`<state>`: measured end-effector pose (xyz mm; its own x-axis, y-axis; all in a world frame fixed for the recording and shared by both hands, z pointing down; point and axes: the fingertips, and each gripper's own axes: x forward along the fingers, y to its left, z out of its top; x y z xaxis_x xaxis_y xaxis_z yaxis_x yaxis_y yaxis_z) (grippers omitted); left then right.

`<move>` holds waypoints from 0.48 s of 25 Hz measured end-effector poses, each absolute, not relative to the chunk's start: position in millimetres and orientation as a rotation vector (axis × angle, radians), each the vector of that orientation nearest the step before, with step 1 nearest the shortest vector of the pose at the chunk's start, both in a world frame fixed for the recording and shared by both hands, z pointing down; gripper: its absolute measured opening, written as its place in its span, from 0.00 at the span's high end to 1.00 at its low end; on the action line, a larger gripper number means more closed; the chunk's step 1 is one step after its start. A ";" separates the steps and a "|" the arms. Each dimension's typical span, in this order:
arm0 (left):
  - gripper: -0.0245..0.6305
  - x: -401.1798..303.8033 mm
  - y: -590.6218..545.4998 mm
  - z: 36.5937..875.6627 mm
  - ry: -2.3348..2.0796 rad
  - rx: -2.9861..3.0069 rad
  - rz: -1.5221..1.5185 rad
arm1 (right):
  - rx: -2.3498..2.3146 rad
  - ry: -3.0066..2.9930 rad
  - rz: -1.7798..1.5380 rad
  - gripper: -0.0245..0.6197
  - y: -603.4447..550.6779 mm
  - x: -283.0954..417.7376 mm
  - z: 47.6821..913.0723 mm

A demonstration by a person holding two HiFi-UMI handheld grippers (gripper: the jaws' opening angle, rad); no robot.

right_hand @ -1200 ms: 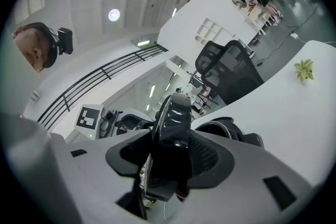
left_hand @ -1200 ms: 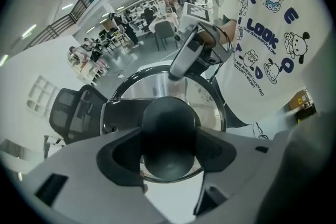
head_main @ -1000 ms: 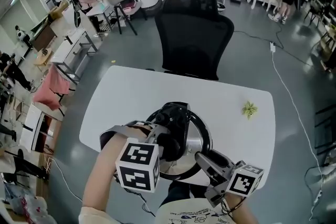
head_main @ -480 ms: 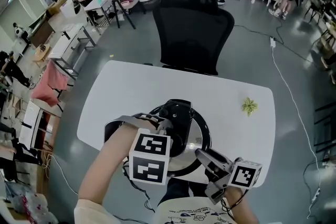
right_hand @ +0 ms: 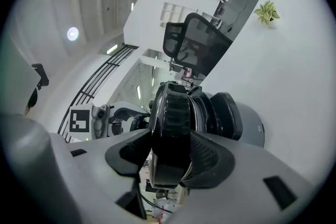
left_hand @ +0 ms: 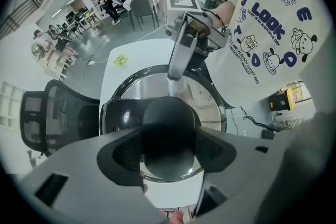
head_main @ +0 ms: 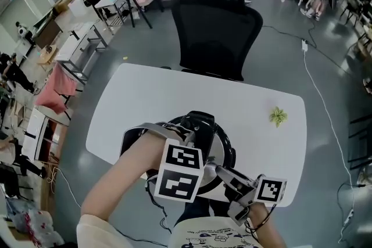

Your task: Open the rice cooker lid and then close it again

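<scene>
The rice cooker (head_main: 226, 148) sits at the near edge of the white worktop (head_main: 145, 101), its lid (left_hand: 207, 94) lying flat or nearly so; the left hand-held gripper (left_hand: 169, 152) hangs straight above it, jaws closed on the lid's black knob (left_hand: 169, 128); the right hand-held gripper (right_hand: 170, 157) comes in level from the person's side, clamped on the lid's black rim (right_hand: 170, 113); any lift, I judge, goes upward, swinging toward the far side. The head view hides both grips behind the marker cubes; each gripper view shows its own pads in contact.

The person's white T-shirt (left_hand: 273, 34) bears the printed word "LOOK"; its smaller lettering cannot be read.
</scene>
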<state>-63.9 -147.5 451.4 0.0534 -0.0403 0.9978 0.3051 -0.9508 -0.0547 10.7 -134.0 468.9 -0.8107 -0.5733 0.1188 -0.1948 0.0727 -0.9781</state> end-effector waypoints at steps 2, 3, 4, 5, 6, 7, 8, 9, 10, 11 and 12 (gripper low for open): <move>0.52 -64.1 -146.2 454.4 -0.289 -2.061 -1.998 | -0.752 2.048 -1.816 0.59 -131.9 9.3 471.9; 0.52 -63.9 -145.4 455.4 -0.299 -2.054 -2.004 | -0.746 2.042 -1.824 0.59 -130.8 9.1 472.7; 0.52 -63.8 -144.8 455.8 -0.306 -2.049 -2.008 | -0.742 2.038 -1.828 0.59 -129.9 9.1 472.9; 0.52 -63.7 -144.7 455.6 -0.311 -2.048 -2.010 | -0.741 2.038 -1.829 0.59 -129.5 9.1 472.7; 0.52 -63.7 -144.9 455.3 -0.315 -2.048 -2.011 | -0.744 2.042 -1.831 0.59 -129.2 8.9 472.6; 0.52 -63.9 -145.1 455.0 -0.321 -2.050 -2.010 | -0.755 2.059 -1.831 0.59 -128.7 8.9 473.3; 0.52 -64.1 -145.0 455.0 -0.329 -2.051 -2.008 | -0.785 2.104 -1.823 0.58 -127.4 9.7 475.7; 0.52 -64.7 -144.4 455.8 -0.341 -2.046 -2.008 | -0.836 2.181 -1.801 0.57 -125.8 11.7 479.4; 0.52 -65.7 -143.5 458.0 -0.355 -2.032 -2.011 | -0.900 2.273 -1.764 0.55 -124.2 14.3 483.0; 0.52 -67.1 -142.6 461.5 -0.368 -2.010 -2.016 | -0.968 2.359 -1.718 0.53 -123.4 17.7 485.8; 0.52 -68.3 -142.1 465.6 -0.376 -1.986 -2.021 | -1.028 2.425 -1.672 0.53 -123.6 22.0 487.7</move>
